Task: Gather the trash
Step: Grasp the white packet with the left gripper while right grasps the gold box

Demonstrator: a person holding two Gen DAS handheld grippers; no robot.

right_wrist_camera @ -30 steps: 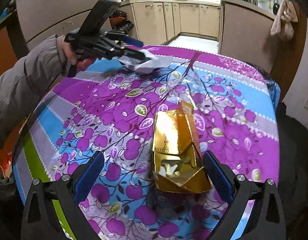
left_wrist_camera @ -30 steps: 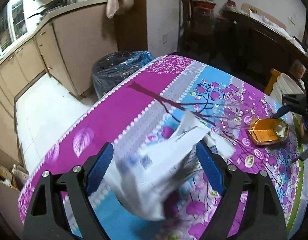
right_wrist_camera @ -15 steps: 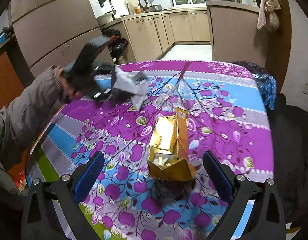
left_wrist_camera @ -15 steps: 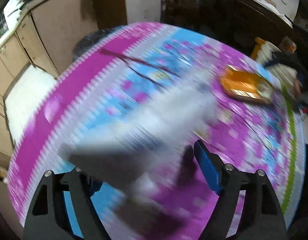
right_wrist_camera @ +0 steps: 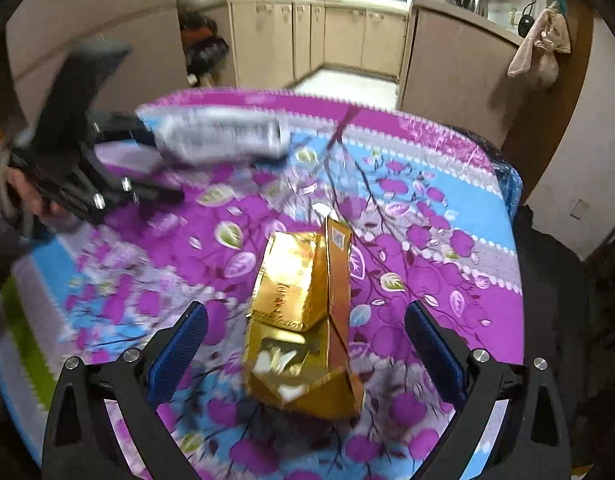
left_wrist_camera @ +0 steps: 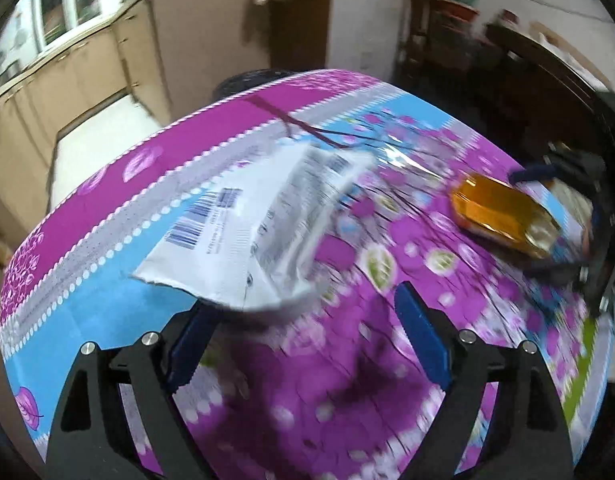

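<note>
A white printed wrapper with a barcode hangs blurred just ahead of my left gripper. Its near edge lies over the left pad; the right pad stands well clear. The jaws are opening and do not press on it. From the right wrist view the wrapper sits past the left gripper, over the far side of the table. An open, torn golden carton lies on the tablecloth between the fingers of my right gripper, which is open with a gap on both sides. The carton also shows at the left view's right edge.
A floral purple and blue tablecloth covers the round table. A bin lined with a dark blue bag stands on the floor past the table's far edge, beside a counter. A sleeved hand holds the left gripper. Kitchen cabinets lie beyond.
The left gripper had the wrapper between its pads, swung with it, and now stands wider with the wrapper loose ahead. The right gripper has come closer around the golden carton.
</note>
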